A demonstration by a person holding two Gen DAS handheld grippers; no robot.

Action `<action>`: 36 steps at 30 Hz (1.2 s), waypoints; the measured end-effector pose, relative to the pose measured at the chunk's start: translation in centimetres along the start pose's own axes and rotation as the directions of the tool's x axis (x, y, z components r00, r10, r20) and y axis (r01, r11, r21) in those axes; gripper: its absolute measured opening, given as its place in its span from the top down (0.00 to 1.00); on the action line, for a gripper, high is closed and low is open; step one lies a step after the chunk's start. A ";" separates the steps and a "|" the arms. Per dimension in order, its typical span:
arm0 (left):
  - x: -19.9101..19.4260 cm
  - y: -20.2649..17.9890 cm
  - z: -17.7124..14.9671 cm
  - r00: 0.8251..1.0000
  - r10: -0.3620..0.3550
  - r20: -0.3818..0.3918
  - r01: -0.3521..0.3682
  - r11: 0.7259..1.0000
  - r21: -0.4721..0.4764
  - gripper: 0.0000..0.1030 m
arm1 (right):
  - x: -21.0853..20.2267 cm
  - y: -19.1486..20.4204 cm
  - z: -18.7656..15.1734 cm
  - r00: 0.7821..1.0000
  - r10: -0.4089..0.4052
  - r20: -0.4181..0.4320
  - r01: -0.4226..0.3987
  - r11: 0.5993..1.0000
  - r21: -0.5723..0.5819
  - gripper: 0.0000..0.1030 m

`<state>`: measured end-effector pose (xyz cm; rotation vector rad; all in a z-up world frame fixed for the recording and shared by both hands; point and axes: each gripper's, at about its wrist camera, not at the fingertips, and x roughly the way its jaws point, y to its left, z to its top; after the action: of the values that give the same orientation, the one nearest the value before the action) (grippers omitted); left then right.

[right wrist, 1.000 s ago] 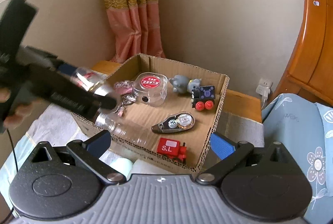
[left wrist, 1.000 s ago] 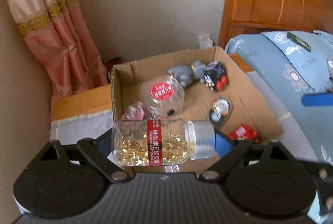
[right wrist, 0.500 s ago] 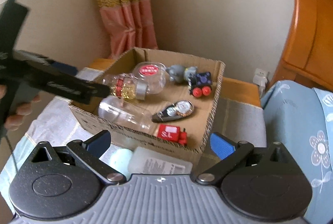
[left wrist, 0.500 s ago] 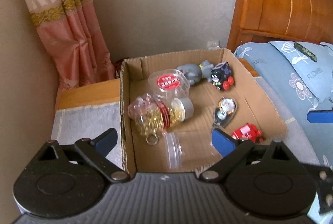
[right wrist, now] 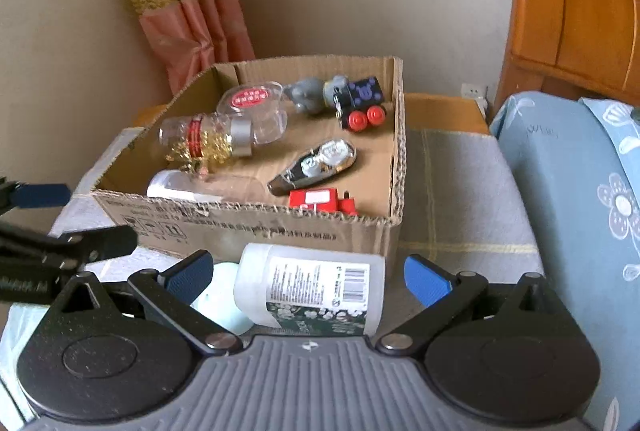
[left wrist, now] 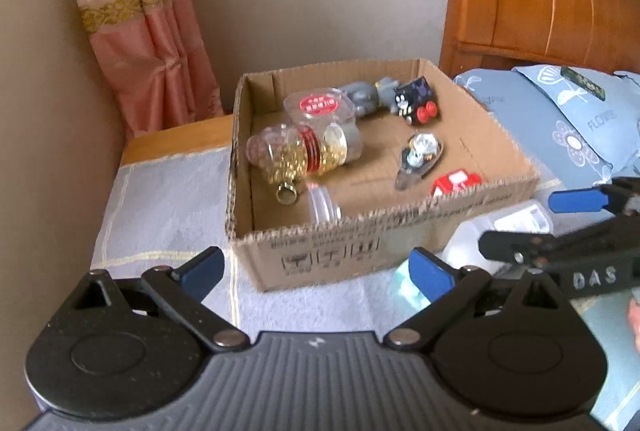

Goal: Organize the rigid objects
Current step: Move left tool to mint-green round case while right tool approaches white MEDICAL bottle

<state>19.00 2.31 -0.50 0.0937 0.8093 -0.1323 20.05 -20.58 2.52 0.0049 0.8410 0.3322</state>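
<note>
The left gripper stands wide with nothing between its blue pads, and its jaws have just been opening; it hovers in front of the cardboard box, which sits on the worktop covered by a grey cloth; the capsule bottle, clear with a red band and a silver cap, lies on its side inside the box near the left wall, leaning against a round clear jar with a red label; an empty clear container lies in front of it, close to the near wall; farther right in the box are a grey figure, a black toy train, a correction tape and a red toy; the right gripper is also wide and grips nothing; between its pads, on the cloth outside the box, lies a white bottle with a printed label, on its side, just beside a pale round thing; whether the pads touch the bottle I cannot tell.
</note>
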 end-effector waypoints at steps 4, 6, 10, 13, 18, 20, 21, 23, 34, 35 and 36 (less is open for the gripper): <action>0.0 0.4 -0.8 1.000 -0.014 -0.003 0.014 0.999 -0.040 0.04 | 1.2 -0.2 -0.5 1.000 0.001 -0.026 0.000 0.999 0.047 0.00; 0.2 0.3 -1.1 0.999 -0.025 -0.020 0.024 0.999 -0.046 0.04 | 1.5 -0.5 -1.0 0.999 -0.030 -0.035 0.032 0.998 0.051 0.00; 0.8 -0.3 -1.3 0.999 -0.021 -0.036 0.020 0.999 -0.033 0.04 | 1.1 -2.0 -2.2 0.999 -0.012 -0.034 0.016 0.994 0.105 0.00; 1.3 -1.1 -1.3 0.998 -0.038 -0.044 0.037 0.999 -0.020 0.04 | 0.4 -2.9 -3.4 0.998 -0.049 -0.041 0.054 0.992 0.115 0.00; 2.4 -2.8 -1.3 0.996 -0.073 -0.054 0.074 0.997 0.015 0.04 | 0.5 -4.2 -5.2 0.991 -0.112 -0.075 0.120 0.987 0.104 0.00; 2.9 -3.6 -1.4 0.995 -0.083 -0.056 0.084 0.996 0.028 0.04 | 0.7 -4.8 -5.7 0.992 -0.100 -0.073 0.108 0.987 0.121 0.00; 3.2 -4.0 -1.4 0.994 -0.087 -0.059 0.090 0.995 0.034 0.04 | 0.6 -4.7 -5.9 0.992 -0.109 -0.063 0.116 0.987 0.110 0.00; 3.9 -4.7 -1.4 0.992 -0.100 -0.070 0.104 0.994 0.045 0.04 | 0.7 -4.5 -6.1 0.991 -0.122 -0.063 0.127 0.988 0.083 0.00; 7.2 -5.2 -2.4 0.985 -0.110 -0.133 0.114 0.993 0.028 0.04 | 1.3 -3.4 -6.9 0.985 -0.171 -0.023 0.170 0.985 -0.027 0.00; 7.2 -5.2 -2.6 0.985 -0.107 -0.134 0.112 0.993 0.032 0.04 | 1.3 -3.4 -6.9 0.985 -0.170 -0.020 0.169 0.985 -0.029 0.00; 7.1 -5.0 -2.8 0.986 -0.101 -0.135 0.107 0.994 0.036 0.03 | 1.3 -3.5 -6.9 0.986 -0.167 -0.017 0.167 0.985 -0.032 0.00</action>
<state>21.05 -2.84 -7.79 0.1021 0.9449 -0.2440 16.79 -24.39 -3.55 -0.0968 0.8497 0.1872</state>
